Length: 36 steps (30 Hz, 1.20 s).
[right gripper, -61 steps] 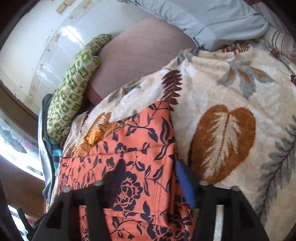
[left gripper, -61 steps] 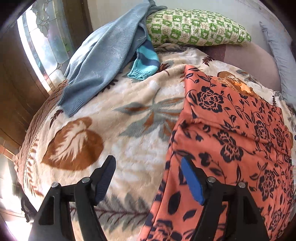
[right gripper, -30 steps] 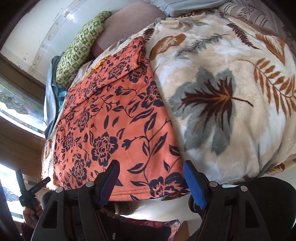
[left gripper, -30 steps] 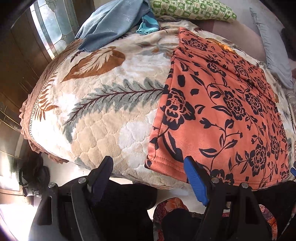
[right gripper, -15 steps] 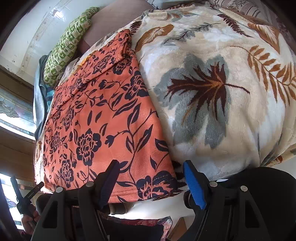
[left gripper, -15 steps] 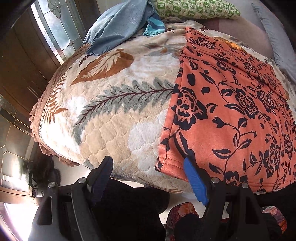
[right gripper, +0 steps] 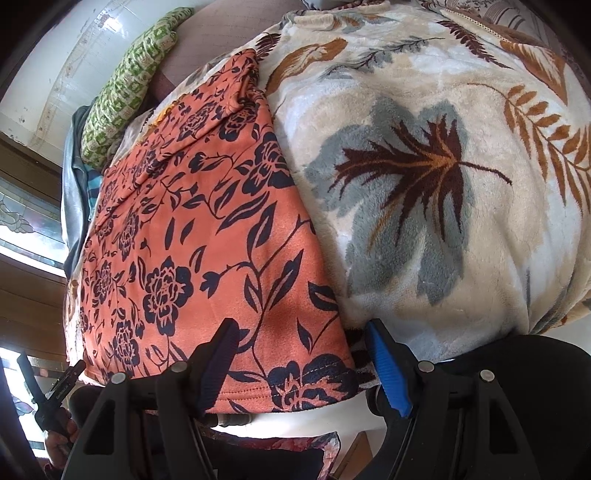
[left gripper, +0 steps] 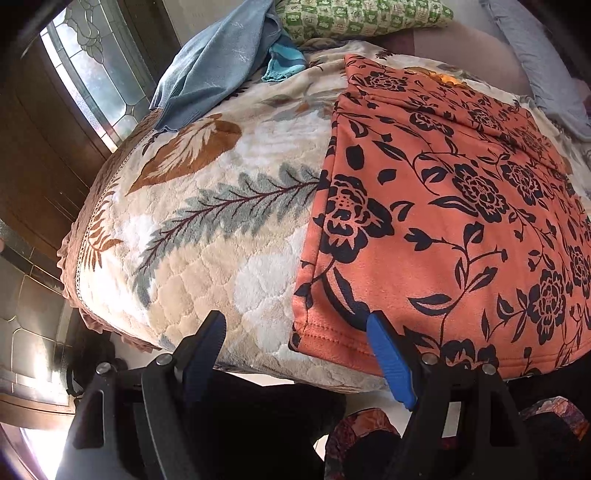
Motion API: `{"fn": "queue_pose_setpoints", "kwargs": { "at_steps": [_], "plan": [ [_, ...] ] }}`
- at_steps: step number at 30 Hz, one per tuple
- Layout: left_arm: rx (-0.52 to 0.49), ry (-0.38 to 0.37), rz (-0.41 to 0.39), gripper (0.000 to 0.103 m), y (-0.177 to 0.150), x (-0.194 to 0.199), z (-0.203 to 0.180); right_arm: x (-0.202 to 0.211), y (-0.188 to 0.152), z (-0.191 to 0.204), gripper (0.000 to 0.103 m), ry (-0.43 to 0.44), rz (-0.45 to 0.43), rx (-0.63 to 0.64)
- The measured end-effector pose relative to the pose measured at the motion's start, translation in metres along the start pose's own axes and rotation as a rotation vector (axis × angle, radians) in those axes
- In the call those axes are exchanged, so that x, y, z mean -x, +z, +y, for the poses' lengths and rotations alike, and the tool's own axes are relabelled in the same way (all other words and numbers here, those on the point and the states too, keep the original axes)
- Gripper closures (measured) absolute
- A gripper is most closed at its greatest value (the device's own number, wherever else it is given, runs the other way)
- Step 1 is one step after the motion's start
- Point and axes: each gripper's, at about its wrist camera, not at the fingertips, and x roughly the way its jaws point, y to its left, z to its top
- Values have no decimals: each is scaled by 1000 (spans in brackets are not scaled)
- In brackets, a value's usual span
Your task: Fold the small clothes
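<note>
While both of my cameras look along the bed, each one gives me something the other lacks: from the left wrist I see the orange floral garment (left gripper: 443, 221) lying flat on the leaf-patterned blanket (left gripper: 221, 229), its hemmed near-left corner at the bed's edge between the spread fingers of my left gripper (left gripper: 295, 354), which is released and grips nothing; that view also shows a grey-blue garment (left gripper: 210, 70) heaped at the far left of the bed with a turquoise striped piece (left gripper: 282, 61) beside it, a green-and-white patterned pillow (left gripper: 362, 16) beyond them, a grey pillow (left gripper: 546, 70) at the far right, and a leaded glass window (left gripper: 96, 74) set in dark wood. From the right wrist I get the opposite side of the same garment (right gripper: 192, 229), its near-right hem hanging over the bed edge; my right gripper (right gripper: 299, 362) is likewise released, its dark finger over the hem and its blue finger (right gripper: 386, 365) just past the cloth's right edge, over the blanket (right gripper: 424, 166). Only this view shows the wide bare stretch of blanket to the right, with its large dark-brown leaf, a pale wall (right gripper: 74, 55) behind the green pillow (right gripper: 125, 88), and, low at the left, my other gripper (right gripper: 51, 391) held in a hand. Whether either gripper's fingers touch the fabric I cannot tell.
</note>
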Motion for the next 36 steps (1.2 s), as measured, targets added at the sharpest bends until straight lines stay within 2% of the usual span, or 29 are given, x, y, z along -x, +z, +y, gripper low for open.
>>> {"fn": "queue_pose_setpoints", "kwargs": {
  "at_steps": [12,26,36],
  "plan": [
    [-36,-22,-9,24,-2,-2,-16,0,0,-1,28,38,-36,11],
    [-31,-40,23,24,-6,-10,-18,-2,3,-4,26,68,-54,-1],
    [22,-107,60,24,-7,-16,-7,-3,3,-3,25,78,-56,3]
  ]
}}
